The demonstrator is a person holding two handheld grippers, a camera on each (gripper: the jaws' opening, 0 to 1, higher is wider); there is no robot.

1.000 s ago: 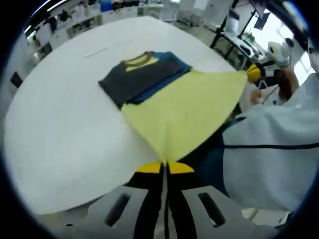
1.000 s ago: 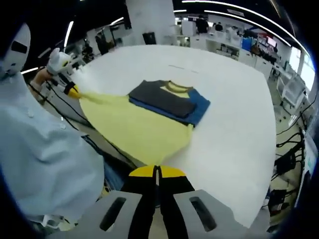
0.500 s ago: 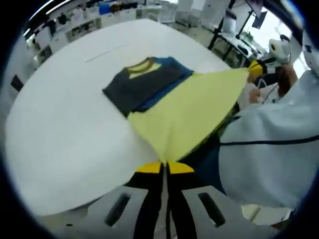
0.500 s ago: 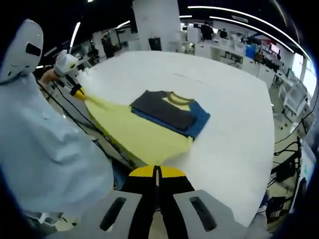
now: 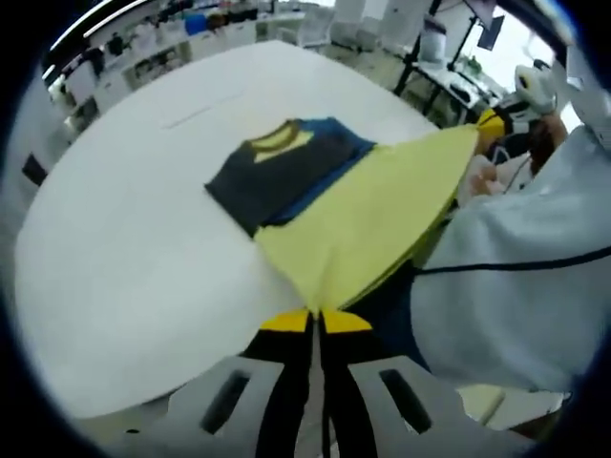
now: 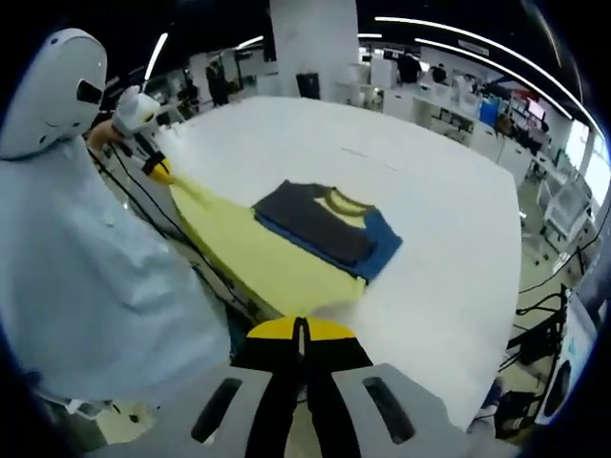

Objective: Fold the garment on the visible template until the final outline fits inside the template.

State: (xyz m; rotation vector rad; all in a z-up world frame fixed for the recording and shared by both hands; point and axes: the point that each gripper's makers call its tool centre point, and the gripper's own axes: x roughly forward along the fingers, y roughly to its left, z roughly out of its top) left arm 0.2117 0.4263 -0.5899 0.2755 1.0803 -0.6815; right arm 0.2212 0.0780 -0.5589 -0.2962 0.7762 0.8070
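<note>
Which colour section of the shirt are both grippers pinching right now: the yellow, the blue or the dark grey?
The yellow section. Its two corners run into the left gripper and right gripper; the blue and dark grey parts lie folded, farther off.

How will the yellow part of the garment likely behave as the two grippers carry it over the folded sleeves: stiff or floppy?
Probably floppy: the yellow part hangs as a thin sheet stretched between the left gripper and the right gripper. It seems light, since pinched corners alone hold it up. Slackened, it would likely sag and wrinkle over the dark sleeves.
</note>
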